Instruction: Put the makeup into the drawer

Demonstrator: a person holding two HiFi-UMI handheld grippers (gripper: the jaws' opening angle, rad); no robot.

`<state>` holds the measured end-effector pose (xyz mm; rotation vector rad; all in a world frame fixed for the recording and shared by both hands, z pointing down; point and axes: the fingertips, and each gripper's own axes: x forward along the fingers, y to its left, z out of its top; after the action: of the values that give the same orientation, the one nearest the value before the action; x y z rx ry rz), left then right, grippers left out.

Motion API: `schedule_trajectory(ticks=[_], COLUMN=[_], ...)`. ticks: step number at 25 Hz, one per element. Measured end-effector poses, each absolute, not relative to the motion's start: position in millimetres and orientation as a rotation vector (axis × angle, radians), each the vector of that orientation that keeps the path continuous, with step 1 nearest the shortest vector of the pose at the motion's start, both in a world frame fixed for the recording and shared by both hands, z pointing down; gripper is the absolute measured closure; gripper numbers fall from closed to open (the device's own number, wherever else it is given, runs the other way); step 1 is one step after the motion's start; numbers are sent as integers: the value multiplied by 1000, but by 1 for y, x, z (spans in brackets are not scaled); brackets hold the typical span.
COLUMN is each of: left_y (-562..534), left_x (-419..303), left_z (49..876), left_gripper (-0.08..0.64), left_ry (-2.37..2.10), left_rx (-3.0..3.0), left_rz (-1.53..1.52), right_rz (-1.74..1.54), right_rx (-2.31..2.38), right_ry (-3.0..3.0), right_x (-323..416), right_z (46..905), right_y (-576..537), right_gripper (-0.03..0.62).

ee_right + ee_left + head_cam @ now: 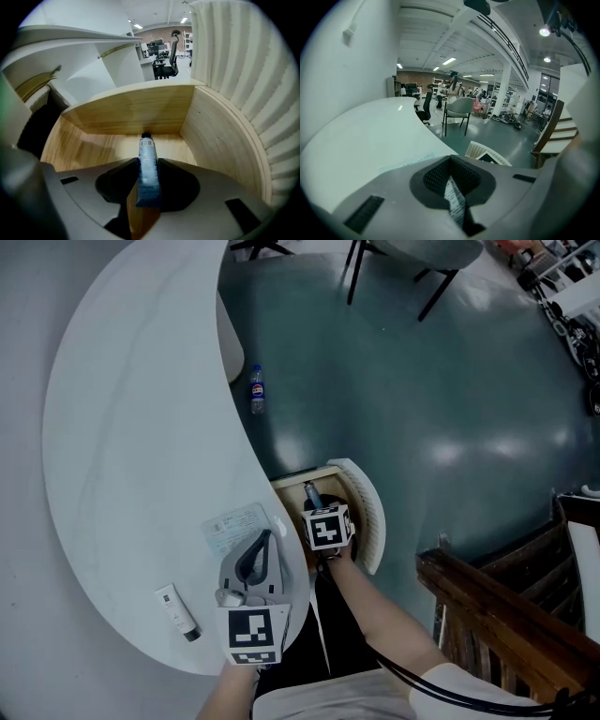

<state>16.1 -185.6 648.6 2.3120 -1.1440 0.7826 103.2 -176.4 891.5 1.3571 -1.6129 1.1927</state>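
In the lower centre of the head view, the left tongs (262, 545) rested shut over a printed packet (236, 524) on the bench (122, 427). Just beyond them, the right tongs (317, 510) clamped the blue makeup tube (147, 164). Its long axis ran cap-first into the open drawer (126, 108) directly ahead.

No legible text. Sheet (236, 526) at the desk's (122, 427) near edge: print too fine. Blue tube (149, 173): pale label, fine lines, unreadable. White tube (176, 611) near the desk's near edge: unreadable. Floor bottle (256, 388): blue-red label, no letters resolvable.
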Motion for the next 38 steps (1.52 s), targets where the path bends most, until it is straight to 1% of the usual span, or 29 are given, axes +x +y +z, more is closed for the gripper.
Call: schedule_trajectory(ticks=[13, 18, 30, 34, 38], left_y=[-189, -188, -165, -154, -137], left_x=[14, 14, 9, -2, -24], left_z=[651, 648, 585, 549, 505], left_gripper=[512, 512, 512, 512, 512], left_ry=[-1178, -1190, -1342, -1417, -1505], left_rx=[2287, 2276, 2270, 2261, 2246], left_rz=[788, 789, 716, 664, 619], right_rz=[1230, 1282, 1224, 1197, 1091], right_rx=[1335, 1350, 1316, 1275, 1205], right_ry=[-1633, -1686, -1933, -2056, -2196], right_x=[105, 101, 101, 95, 70], right_z=[899, 879, 750, 692, 619], right_y=[-175, -180, -174, -164, -149], right_gripper=[448, 448, 448, 448, 448])
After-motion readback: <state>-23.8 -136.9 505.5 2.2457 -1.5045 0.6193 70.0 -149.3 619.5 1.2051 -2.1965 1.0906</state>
